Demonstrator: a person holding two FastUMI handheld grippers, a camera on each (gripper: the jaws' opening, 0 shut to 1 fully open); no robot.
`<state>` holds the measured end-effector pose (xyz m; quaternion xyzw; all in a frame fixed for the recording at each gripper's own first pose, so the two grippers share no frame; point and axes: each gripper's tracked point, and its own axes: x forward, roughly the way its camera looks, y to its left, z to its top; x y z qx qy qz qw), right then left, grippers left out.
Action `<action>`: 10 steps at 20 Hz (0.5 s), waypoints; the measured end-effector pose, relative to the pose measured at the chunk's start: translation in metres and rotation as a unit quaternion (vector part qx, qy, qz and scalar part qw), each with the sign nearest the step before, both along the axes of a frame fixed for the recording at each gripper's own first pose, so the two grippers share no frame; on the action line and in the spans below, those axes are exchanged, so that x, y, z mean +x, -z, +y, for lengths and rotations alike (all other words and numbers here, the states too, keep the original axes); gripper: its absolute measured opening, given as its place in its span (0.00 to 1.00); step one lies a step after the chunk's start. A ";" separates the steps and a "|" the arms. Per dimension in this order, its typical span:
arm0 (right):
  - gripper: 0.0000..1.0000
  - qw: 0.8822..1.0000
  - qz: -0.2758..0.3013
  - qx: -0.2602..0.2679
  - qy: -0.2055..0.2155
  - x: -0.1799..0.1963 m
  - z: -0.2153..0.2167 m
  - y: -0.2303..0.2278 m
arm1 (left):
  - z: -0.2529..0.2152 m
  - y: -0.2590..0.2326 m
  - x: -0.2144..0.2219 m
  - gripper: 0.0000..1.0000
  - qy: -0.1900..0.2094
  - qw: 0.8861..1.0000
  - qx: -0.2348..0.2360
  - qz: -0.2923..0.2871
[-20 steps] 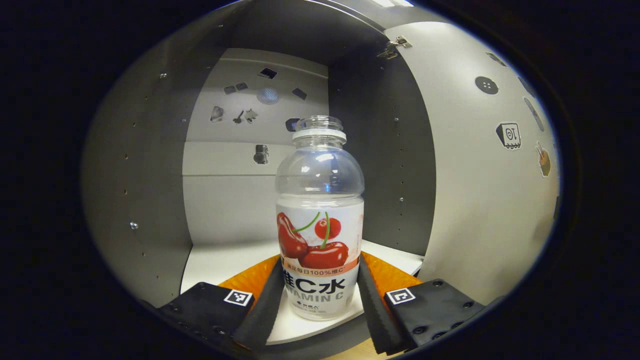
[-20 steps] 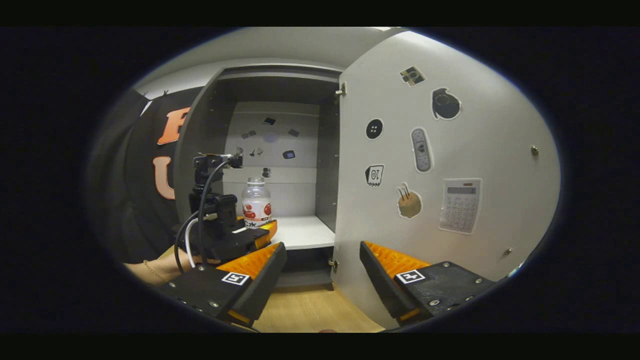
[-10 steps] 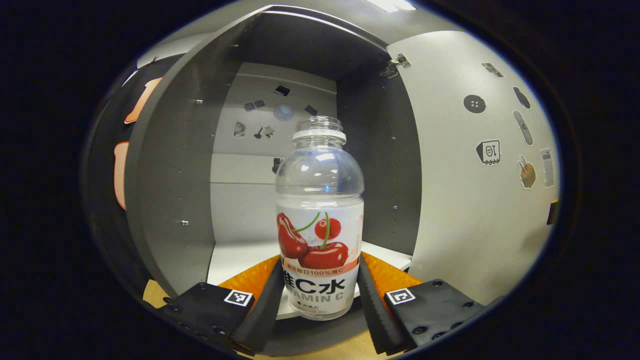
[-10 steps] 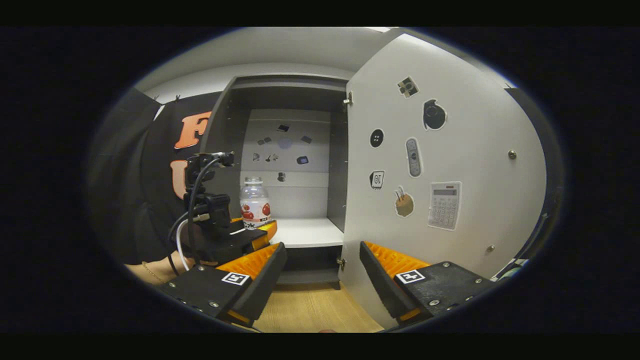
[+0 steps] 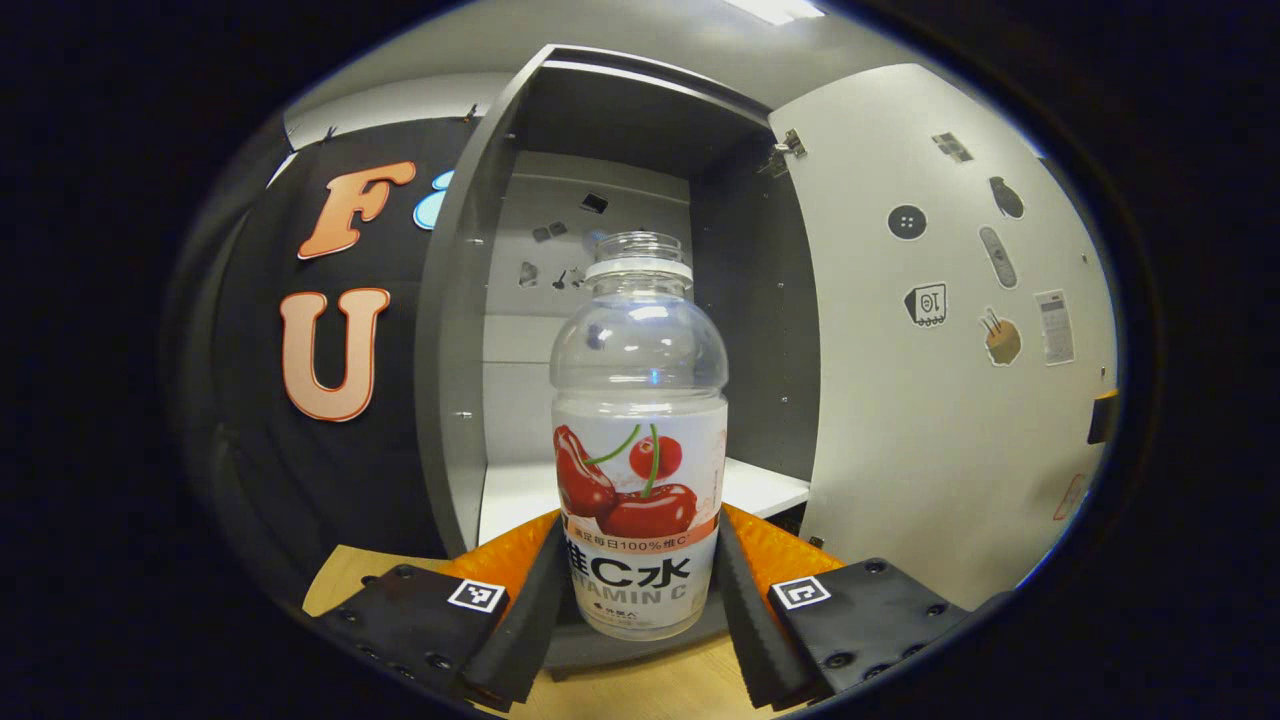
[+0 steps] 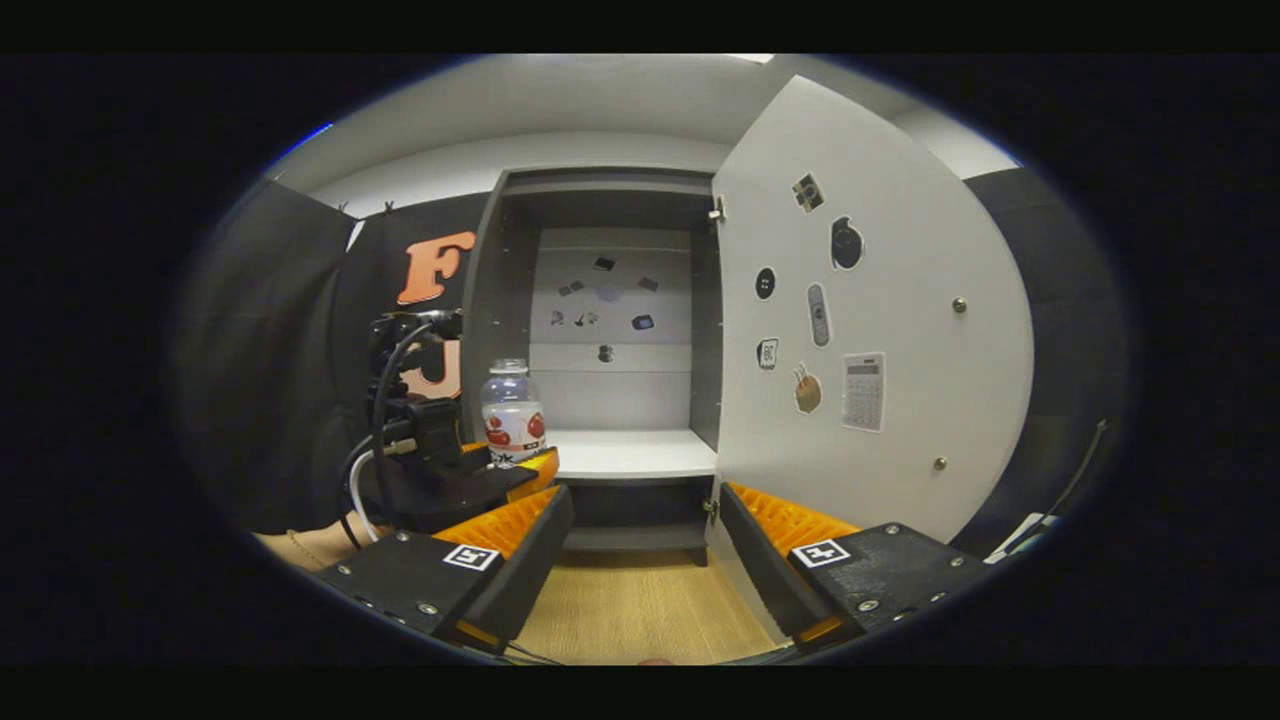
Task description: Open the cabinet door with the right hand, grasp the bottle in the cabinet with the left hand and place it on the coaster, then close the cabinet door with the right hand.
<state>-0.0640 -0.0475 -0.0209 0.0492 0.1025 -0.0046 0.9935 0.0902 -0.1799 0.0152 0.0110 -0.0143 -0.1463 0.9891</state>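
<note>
So we're in the middle step here: the left hand-held gripper [image 5: 640, 590] is clamped on the bottle [image 5: 640, 440], both fingers pressed against the label down low, and the bottle sits upright in the grip, in front of the cabinet [image 6: 610, 330] opening rather than on the shelf [image 6: 630, 455]. The cabinet door [image 6: 880, 300] is swung wide open. Our right hand-held gripper [image 6: 645, 550] hangs spread and empty over the wooden tabletop [image 6: 640, 610], just beside the door's lower edge. Next we reckon we need to carry the bottle over to the coaster, which we can't spot from here, so finding it comes first. Keep the bottle level and set it down flat before letting go. Door closing waits until after.
</note>
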 end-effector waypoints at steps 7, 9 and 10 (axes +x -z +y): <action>0.91 0.999 -0.007 -0.003 -0.043 -0.034 0.011 0.005 | 0.042 0.025 -0.060 0.82 -0.062 0.997 0.031 -0.026; 0.91 0.999 -0.015 -0.001 -0.045 -0.037 0.015 0.007 | 0.052 0.039 -0.069 0.82 -0.072 0.996 0.034 -0.035; 0.91 0.999 -0.020 0.005 -0.047 -0.037 0.020 0.008 | 0.057 0.050 -0.074 0.82 -0.076 0.996 0.038 -0.038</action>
